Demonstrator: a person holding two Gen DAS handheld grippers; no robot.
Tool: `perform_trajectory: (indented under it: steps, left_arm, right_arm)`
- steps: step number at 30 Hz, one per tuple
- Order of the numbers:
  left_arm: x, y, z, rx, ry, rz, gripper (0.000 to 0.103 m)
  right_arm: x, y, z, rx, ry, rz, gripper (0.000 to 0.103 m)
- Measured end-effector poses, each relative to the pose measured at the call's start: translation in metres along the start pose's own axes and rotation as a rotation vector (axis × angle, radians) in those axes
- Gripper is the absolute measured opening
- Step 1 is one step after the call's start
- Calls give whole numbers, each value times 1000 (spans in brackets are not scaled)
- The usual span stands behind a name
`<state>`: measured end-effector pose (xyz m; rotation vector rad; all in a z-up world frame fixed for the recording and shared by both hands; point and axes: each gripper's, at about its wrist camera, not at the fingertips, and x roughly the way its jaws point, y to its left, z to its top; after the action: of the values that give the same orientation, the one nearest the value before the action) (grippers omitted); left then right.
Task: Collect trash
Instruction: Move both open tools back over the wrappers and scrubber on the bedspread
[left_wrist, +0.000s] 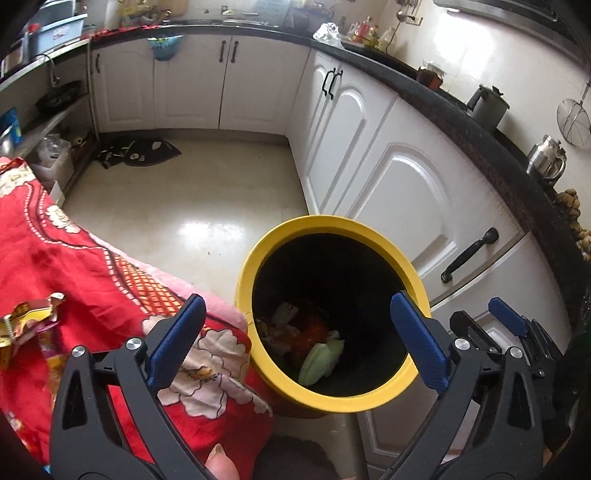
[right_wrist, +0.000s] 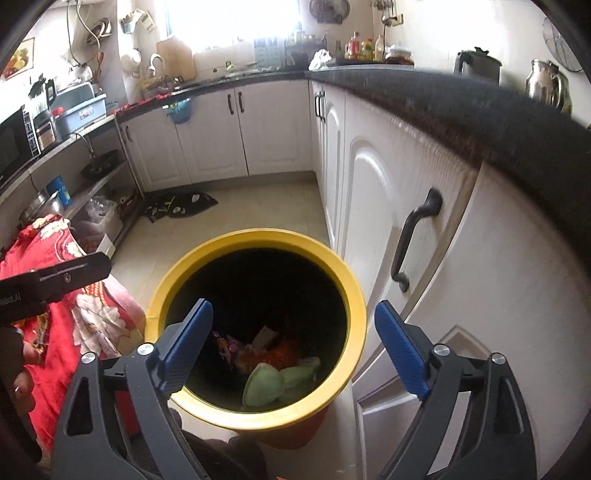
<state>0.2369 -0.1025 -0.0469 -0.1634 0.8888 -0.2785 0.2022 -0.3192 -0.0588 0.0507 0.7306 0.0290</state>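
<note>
- Hanging spread and empty over the bin (right_wrist: 207, 406): left gripper (left_wrist: 295, 347), right gripper (right_wrist: 295, 349).
- Dark bin bottom; only green peels (right_wrist: 264, 384) are clear.
- Red cloth (left_wrist: 74, 266) left, white cabinets (left_wrist: 406, 184) right.

Yellow-rimmed bin (right_wrist: 354, 295) – black inside; red floral cloth (left_wrist: 74, 266); white cabinets (left_wrist: 369, 122) – black handles; blue gripper pads (right_wrist: 400, 347).

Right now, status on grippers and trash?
Both hand-held grippers open, empty: left, right. Yellow bin holds trash. Wrapper on red blanket. Nothing in the way.
</note>
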Motion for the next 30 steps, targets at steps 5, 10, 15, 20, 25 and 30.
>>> perform_trajectory:
  steps: [5,10,15,20,25,30]
  left_arm:
    - [-17,1,0,2,-25,6,92]
    - [-31,2,0,1,-47,7,92]
    - [-45,0,-2,18,-66,17,92]
    - [-59,3,-4,22,-87,22,92]
    - [-74,8,-5,13,-104,21,92]
    - [-86,13,-7,3,-124,27,92]
  right_arm:
    - [-13,2,3,5,-31,5,90]
    - [-23,3,6,9,-54,9,90]
    - [-38,9,9,5,-80,17,90]
    - [-50,17,14,-8,-103,37,91]
    - [-62,27,18,-27,-128,58,91]
    - [-73,36,21,-45,-148,77,91]
